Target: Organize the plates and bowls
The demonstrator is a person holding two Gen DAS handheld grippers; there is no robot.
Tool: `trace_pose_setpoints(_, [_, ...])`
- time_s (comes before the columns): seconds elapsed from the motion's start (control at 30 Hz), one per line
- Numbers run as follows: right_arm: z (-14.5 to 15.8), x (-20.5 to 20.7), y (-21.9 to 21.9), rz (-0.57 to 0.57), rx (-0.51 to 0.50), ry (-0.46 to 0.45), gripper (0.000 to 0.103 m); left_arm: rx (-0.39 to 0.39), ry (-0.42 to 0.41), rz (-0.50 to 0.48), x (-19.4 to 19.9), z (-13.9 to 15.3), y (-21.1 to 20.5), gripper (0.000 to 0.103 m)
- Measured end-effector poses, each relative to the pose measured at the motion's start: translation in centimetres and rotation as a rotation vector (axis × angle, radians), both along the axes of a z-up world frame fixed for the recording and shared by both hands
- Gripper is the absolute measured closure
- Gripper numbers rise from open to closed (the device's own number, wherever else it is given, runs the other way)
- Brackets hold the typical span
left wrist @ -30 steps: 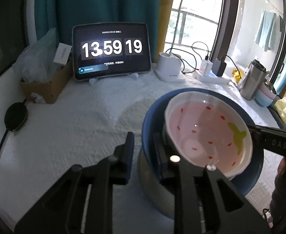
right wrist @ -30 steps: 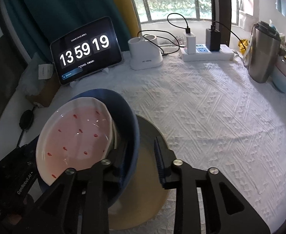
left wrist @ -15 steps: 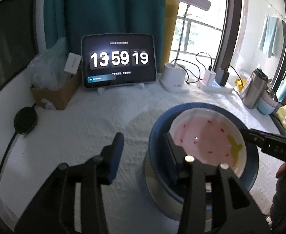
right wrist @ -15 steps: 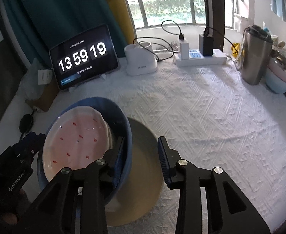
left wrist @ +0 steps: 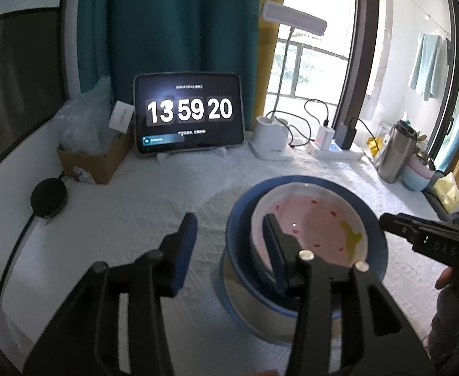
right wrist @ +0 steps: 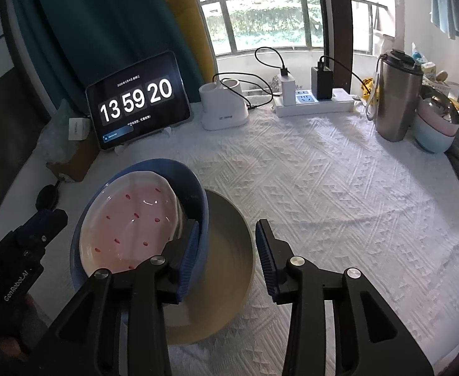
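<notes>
Pink bowl (left wrist: 310,225), glossy glazed, red flecks and a green mark, sits nested in blue bowl (left wrist: 304,282), which rests on beige plate (right wrist: 229,266), matte, flat-rimmed. Stack sits on white quilted tablecloth (right wrist: 323,194), near edge. Step, as judged: release after stacking. Left gripper (left wrist: 229,238) jaws opening, straddling the bowl rims w/o pressing. Right gripper (right wrist: 227,244) jaws opening, blue bowl's wall between them, pads look just clear of it. Next: lift both clear w/o nudging stack. Pastel bowls (right wrist: 436,128) by steel tumbler (right wrist: 397,100) possibly next.
</notes>
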State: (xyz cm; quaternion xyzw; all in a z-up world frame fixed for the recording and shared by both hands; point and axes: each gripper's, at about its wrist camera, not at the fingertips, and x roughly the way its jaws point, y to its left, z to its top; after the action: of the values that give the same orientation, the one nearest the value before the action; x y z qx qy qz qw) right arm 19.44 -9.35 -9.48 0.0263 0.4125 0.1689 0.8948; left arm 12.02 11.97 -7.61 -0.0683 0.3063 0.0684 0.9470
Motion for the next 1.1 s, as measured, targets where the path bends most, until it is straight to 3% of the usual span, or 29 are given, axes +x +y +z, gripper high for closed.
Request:
trace_pose_setpoints(0.03, [0.1,-0.2,-0.1,-0.004,-0.002,-0.005,0.063,-0.001,-0.007,-0.002,-0.3,0.2,-0.1,0.045])
trace_pose_setpoints(0.07, [0.2,-0.4,-0.3,-0.006,-0.003,-0.010,0.063,-0.003,-0.011,-0.005,-0.6,0.3,-0.2,0.026])
trace_pose_setpoints(0.13, [0.5,-0.9,-0.6,-0.015,-0.003,-0.019,0.063,-0.008,-0.031,-0.013,-1.3,0.6,-0.5,0.018])
trace_pose_setpoints(0.73, [2.2,-6.9,-3.4,-0.060,-0.042,-0.136,0.062,-0.047,-0.115,-0.050,-6.9,2.6,-3.1,0.013])
trace_pose_setpoints(1.1, [4.0,-11.1,-6.4,-0.105,-0.038,-0.236,0.062,-0.017,-0.236,-0.134,-11.2,4.8,-6.8,0.013])
